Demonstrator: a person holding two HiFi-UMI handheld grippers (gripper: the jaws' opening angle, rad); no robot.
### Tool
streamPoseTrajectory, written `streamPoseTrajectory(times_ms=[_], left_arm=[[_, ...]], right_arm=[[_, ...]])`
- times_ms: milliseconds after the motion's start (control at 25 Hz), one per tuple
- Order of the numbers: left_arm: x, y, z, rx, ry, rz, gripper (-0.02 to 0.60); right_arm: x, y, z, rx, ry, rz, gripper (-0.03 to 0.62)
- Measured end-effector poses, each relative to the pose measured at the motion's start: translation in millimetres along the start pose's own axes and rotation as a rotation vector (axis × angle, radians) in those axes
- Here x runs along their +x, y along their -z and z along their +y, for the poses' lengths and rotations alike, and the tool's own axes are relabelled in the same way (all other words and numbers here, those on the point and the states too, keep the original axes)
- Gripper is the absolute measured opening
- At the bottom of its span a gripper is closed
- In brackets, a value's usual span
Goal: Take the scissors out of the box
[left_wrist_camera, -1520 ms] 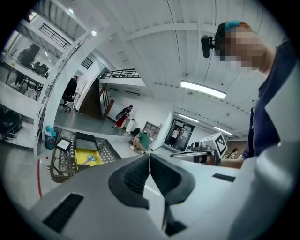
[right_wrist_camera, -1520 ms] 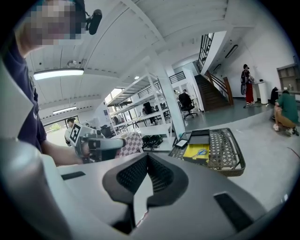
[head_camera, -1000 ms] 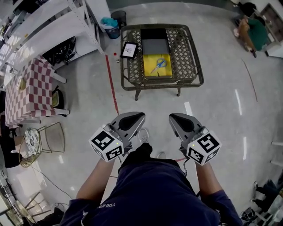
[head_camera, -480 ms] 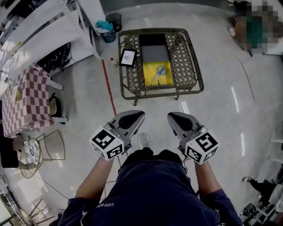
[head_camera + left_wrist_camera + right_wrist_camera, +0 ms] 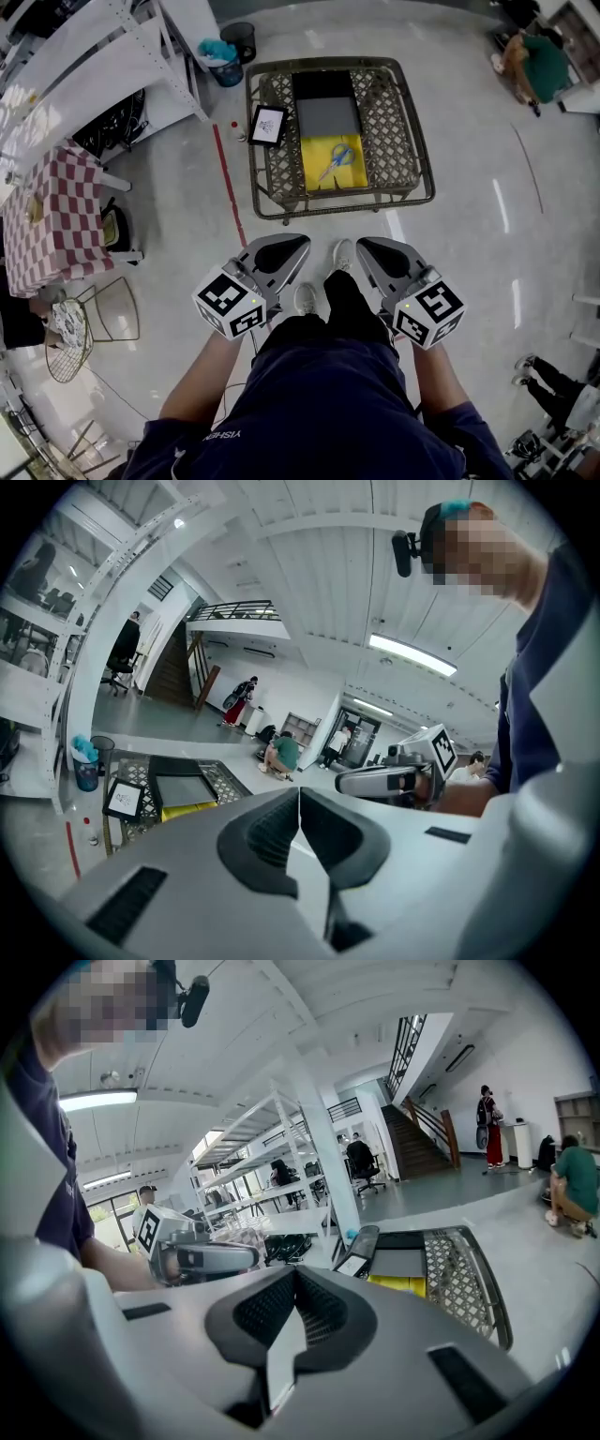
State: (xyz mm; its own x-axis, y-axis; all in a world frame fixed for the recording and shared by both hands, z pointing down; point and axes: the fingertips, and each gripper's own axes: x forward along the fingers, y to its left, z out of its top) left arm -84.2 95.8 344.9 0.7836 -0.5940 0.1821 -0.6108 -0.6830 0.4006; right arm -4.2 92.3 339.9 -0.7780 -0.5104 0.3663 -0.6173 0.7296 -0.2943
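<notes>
Table (image 5: 398, 122) with box (image 5: 319, 178) of scissors (image 5: 336, 157) now looks nearer.

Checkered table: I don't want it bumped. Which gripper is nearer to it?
Left. The left gripper sits right of the checkered table, floor between them; the right gripper is farther right, beyond the left one.

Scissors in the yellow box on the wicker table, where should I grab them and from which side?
Probably at the blue handles, coming from straight above. The scissors lie flat and diagonal on the floor of the yellow box, handles at the far end, so only their top face looks open to the jaws.
</notes>
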Motion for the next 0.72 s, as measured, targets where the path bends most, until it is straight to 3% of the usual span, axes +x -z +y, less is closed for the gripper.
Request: streamPoseTrajectory(times_ms=[720], left_arm=[[125.2, -18.2, 87.8, 0.008, -0.135, 0.08, 0.025]], right_arm=[[55.8, -37.1, -139.8, 0.026, -0.133, 0.057, 0.017]])
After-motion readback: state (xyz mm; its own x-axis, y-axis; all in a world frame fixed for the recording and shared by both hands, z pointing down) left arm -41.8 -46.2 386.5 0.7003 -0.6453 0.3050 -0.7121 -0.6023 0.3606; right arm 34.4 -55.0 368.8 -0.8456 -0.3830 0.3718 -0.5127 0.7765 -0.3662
